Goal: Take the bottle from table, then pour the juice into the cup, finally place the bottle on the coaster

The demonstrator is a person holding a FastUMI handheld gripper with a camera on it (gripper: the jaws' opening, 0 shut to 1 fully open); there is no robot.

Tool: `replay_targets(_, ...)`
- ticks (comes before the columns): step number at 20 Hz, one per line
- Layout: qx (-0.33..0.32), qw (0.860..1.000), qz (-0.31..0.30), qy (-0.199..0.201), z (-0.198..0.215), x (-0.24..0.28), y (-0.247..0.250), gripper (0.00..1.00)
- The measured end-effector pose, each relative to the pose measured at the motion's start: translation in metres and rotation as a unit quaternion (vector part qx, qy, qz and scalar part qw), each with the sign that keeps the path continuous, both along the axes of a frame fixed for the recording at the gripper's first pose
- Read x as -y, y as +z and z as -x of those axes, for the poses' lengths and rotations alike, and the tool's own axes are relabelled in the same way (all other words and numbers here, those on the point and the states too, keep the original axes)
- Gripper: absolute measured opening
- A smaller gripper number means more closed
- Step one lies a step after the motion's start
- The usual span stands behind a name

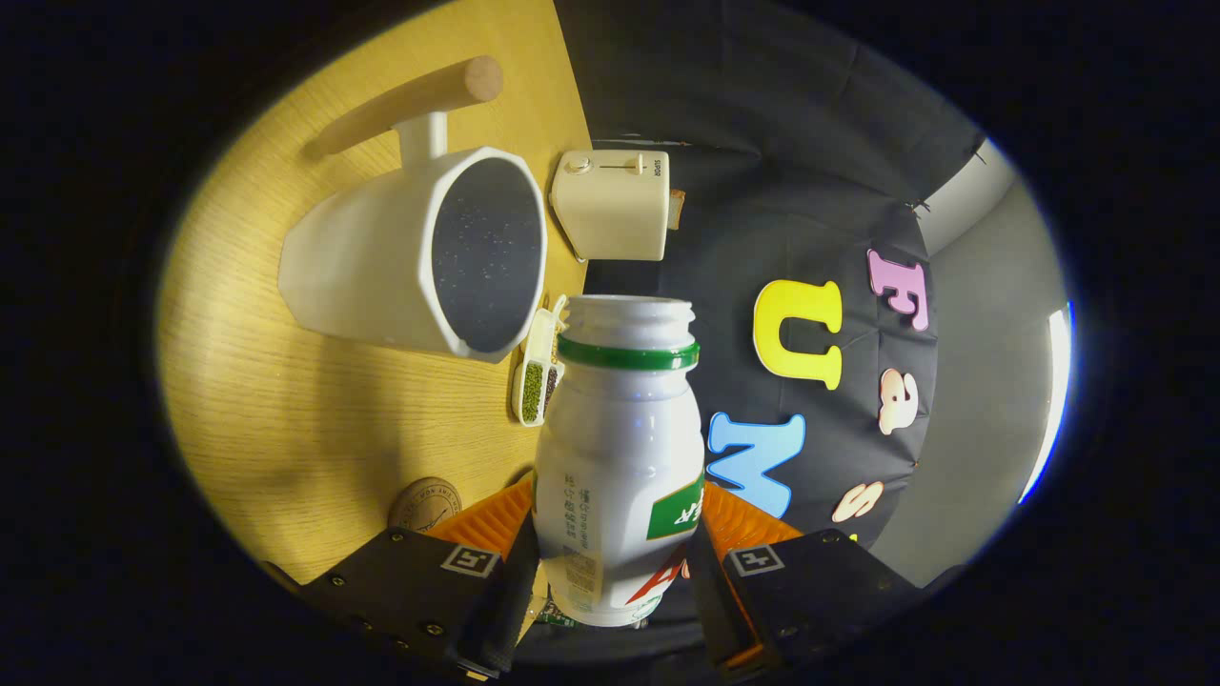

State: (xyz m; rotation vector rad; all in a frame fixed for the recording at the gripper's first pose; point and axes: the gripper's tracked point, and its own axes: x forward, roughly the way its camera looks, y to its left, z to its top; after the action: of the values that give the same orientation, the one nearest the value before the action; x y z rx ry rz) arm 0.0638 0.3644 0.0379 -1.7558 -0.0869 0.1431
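- I am seeing the table (315, 429) rolled sideways, so the camera is tilting into the pour.
- The cup (419, 257) is standing near the table's edge, its mouth beside the bottle's open neck.
- My gripper (610, 572) is clamping the bottle (620, 448) by its lower body (smooth, thin plastic, probably light; I am squeezing gently).
- The coaster (425, 503) is waiting just beside my fingers.

Warm light is brightening the wooden table (286, 400), glare is streaking the bottle (620, 448), and fisheye distortion is bending and dimming the edges.
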Motion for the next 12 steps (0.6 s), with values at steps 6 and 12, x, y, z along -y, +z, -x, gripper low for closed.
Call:
replay_targets(6, 0.014, 0.999, 0.033, 0.002, 0.0024, -0.0017, 0.0045, 0.72)
replay_targets(12, 0.021, 0.999, 0.05, 0.002, 0.001, -0.0036, 0.0084, 0.73)
